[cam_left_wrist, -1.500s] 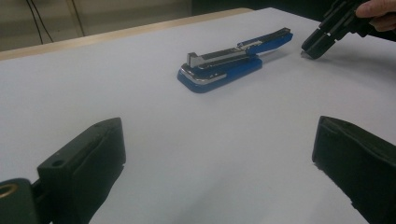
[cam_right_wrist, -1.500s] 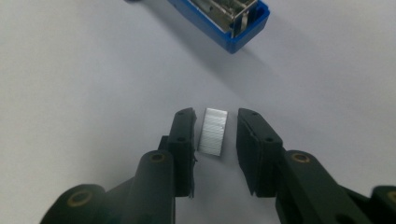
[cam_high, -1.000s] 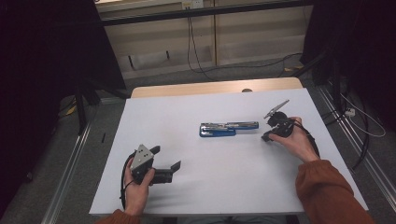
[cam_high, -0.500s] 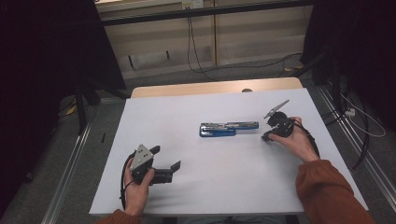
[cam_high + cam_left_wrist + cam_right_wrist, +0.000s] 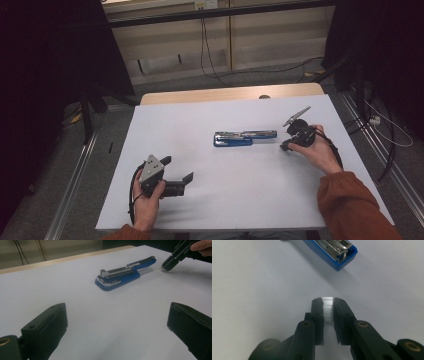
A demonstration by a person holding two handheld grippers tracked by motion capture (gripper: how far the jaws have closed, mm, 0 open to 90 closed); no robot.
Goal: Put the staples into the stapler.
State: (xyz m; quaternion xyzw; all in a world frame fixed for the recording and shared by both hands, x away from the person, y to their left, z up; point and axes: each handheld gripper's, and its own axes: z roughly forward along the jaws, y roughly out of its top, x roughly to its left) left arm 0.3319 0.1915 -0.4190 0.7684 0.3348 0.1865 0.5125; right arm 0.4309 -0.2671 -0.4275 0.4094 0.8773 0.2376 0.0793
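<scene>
There is one blue stapler (image 5: 244,138) and one strip of staples (image 5: 328,308). There are two hand-held grippers: the left hand-held gripper (image 5: 176,174) and the right hand-held gripper (image 5: 285,146), on one table (image 5: 240,200).

A white sheet covers most of the counter (image 5: 200,150), leaving a strip of pale wood bare at its 12 o'clock edge. Beyond lies a grey floor (image 5: 165,90) with black cables (image 5: 205,50) trailing across it, backed by a low beige wall (image 5: 280,35). Dark curtains (image 5: 45,75) hang at 9 and 3 o'clock. A metal rail (image 5: 75,175) runs along the floor at 8 o'clock. The light is dim.
</scene>
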